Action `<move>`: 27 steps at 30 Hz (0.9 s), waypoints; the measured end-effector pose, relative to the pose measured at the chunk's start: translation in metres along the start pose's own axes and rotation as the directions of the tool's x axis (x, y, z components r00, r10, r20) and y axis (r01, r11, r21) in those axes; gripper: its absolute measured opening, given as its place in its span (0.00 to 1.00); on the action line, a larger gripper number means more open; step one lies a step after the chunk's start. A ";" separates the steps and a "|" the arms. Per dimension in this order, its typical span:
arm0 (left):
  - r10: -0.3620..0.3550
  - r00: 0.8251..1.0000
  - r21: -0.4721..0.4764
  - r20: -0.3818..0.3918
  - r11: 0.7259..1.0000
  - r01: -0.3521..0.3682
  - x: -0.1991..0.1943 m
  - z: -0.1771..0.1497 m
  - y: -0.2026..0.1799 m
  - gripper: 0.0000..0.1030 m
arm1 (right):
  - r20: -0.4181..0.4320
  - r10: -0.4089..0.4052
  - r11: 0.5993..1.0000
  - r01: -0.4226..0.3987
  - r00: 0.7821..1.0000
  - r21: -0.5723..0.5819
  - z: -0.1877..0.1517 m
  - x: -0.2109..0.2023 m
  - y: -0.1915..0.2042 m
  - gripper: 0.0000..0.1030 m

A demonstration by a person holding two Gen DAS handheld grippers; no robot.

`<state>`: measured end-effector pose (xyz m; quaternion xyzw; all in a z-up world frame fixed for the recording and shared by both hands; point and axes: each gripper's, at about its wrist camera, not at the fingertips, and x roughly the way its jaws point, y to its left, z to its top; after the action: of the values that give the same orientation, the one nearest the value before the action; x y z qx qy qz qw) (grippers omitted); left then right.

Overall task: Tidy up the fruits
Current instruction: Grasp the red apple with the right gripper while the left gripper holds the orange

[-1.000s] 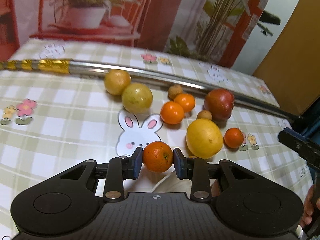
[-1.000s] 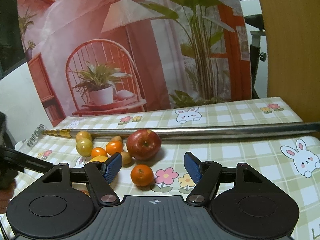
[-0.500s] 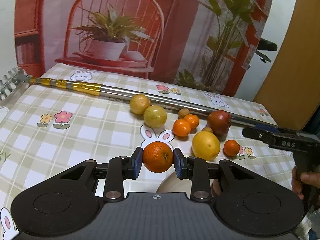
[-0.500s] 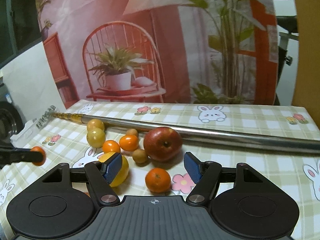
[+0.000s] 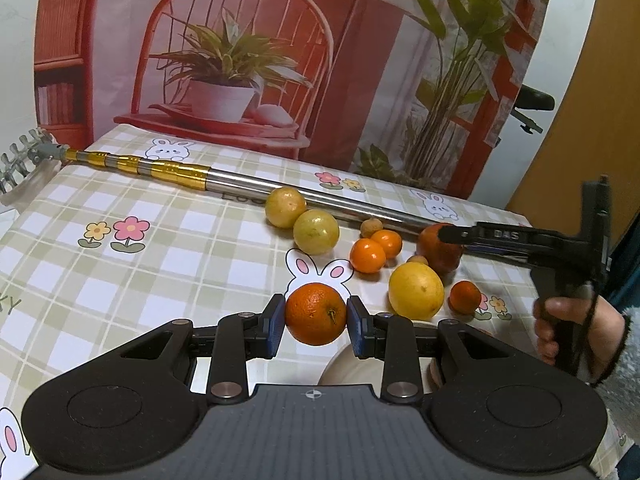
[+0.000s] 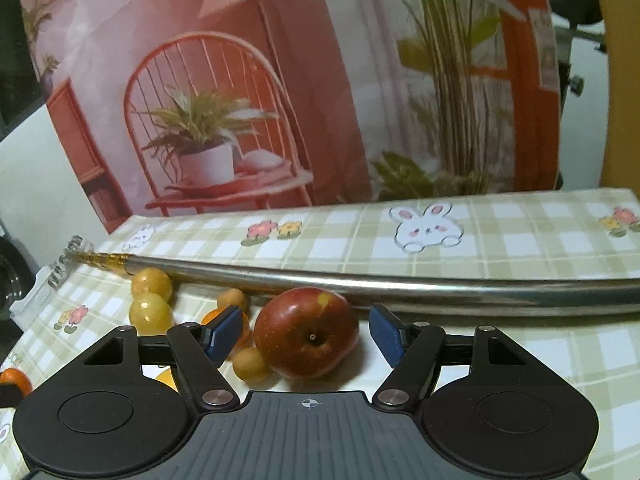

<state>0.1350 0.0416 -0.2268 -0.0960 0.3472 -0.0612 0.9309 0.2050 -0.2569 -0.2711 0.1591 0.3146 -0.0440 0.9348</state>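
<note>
Orange (image 5: 316, 314) between left tool (image 5: 316, 320) pads

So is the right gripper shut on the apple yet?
No, open: the right gripper straddles the apple, with gaps between both pads and its skin.

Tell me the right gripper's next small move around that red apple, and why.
Probably ease the right gripper forward, then close. Its pads stand open either side of the red apple without touching it, and the left gripper already holds an orange.

Orange fruit (image 5: 316, 314), red apple (image 6: 307, 332), green-and-white checked tablecloth (image 5: 160, 256).
</note>
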 end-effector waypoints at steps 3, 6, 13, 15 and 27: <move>-0.007 1.000 0.009 -0.002 1.000 0.007 0.000 -0.001 -0.002 0.34 | -0.029 -0.004 1.000 0.005 1.000 0.005 0.000 0.014 0.003 0.64; -0.011 1.000 0.009 -0.004 1.000 0.011 0.000 -0.002 -0.002 0.34 | -0.043 -0.005 1.000 0.007 0.999 0.026 0.000 0.022 0.003 0.68; -0.019 1.000 0.004 -0.013 1.000 0.019 0.001 -0.003 -0.001 0.34 | -0.092 -0.003 0.993 0.014 0.996 0.119 -0.005 0.038 -0.008 0.67; -0.025 1.000 0.004 -0.017 1.000 0.025 0.002 -0.004 -0.002 0.34 | -0.088 0.009 0.989 0.004 0.996 0.147 -0.007 0.039 -0.011 0.66; -0.080 0.995 0.052 -0.052 0.995 0.082 0.009 -0.008 -0.012 0.34 | -0.024 0.002 0.990 0.001 1.000 0.141 -0.012 0.006 -0.013 0.62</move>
<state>0.1356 0.0269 -0.2354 -0.0834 0.3642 -0.1106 0.9209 0.2004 -0.2653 -0.2876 0.2252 0.3221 -0.0640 0.9173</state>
